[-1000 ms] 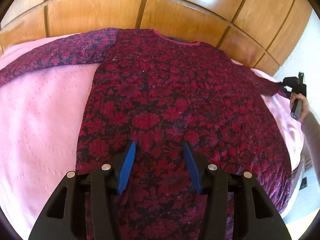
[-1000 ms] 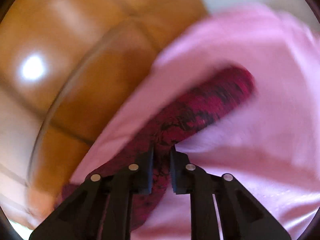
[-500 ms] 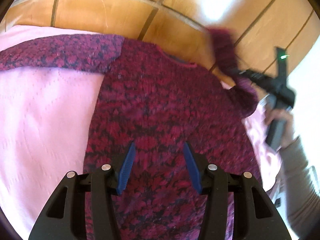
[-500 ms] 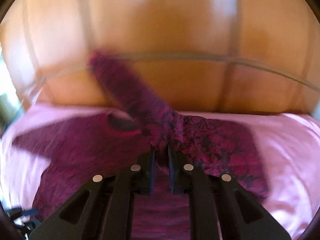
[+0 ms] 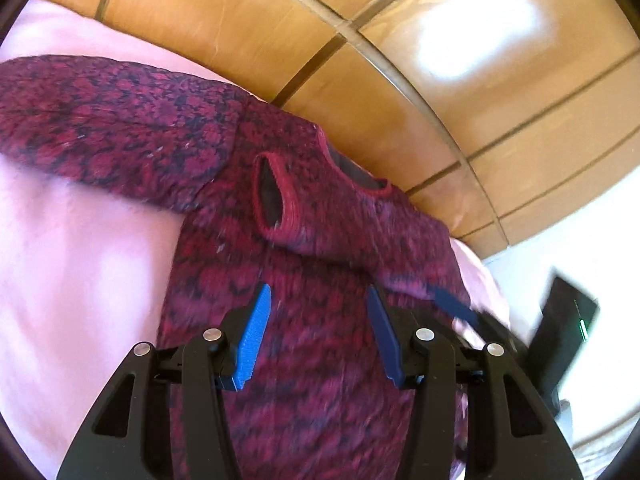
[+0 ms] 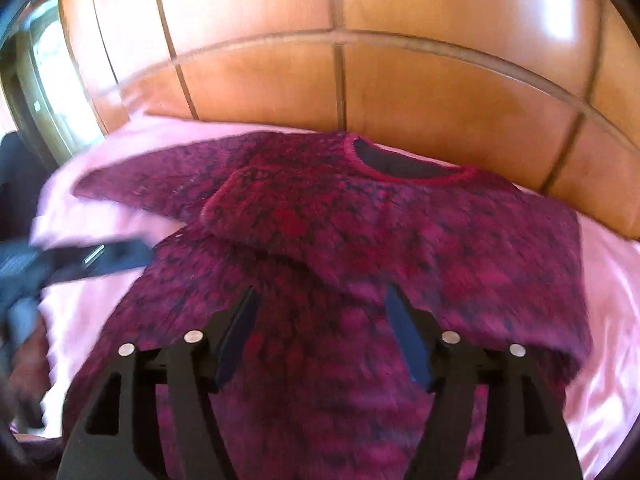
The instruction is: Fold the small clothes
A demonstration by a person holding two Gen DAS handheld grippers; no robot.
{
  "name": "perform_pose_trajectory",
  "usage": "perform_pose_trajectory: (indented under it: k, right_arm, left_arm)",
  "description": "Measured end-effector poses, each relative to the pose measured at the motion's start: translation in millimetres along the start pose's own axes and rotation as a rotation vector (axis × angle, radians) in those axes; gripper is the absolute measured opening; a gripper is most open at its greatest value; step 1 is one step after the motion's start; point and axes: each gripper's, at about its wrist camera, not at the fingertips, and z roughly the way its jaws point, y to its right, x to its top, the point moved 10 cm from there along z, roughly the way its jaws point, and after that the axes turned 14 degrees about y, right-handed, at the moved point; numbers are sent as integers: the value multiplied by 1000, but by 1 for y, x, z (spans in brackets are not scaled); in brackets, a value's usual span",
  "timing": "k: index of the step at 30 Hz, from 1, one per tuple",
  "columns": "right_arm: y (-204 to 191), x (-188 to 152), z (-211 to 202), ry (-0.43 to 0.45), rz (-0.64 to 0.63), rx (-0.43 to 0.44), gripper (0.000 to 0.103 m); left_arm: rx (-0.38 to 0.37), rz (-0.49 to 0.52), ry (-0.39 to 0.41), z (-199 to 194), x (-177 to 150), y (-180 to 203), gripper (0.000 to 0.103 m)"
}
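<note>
Crimson patterned sweater (image 6: 360, 240) lies flat, one sleeve apparently folded across its chest.

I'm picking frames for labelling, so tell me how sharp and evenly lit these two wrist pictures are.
Left wrist view: the sweater is smeared by motion blur low down, its cuff sharper; glare blows out the wooden headboard. Right wrist view: softer throughout, the left gripper a streak at the left edge, glare on the headboard top right. Both bend straight lines, fisheye style.
</note>
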Motion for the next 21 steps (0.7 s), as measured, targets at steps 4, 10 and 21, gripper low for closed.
perform_pose_trajectory:
  k: [4, 10, 21]
  right_arm:
    - [41, -2, -46, 57, 118, -55, 68]
    - [123, 3, -78, 124, 300, -187, 63]
    - [125, -28, -1, 6, 245, -308, 52]
  left_arm:
    - [55, -39, -24, 36, 13, -11, 49]
    - [110, 4, -24, 70, 27, -8, 12]
    - [240, 166, 53, 58, 44, -20, 10]
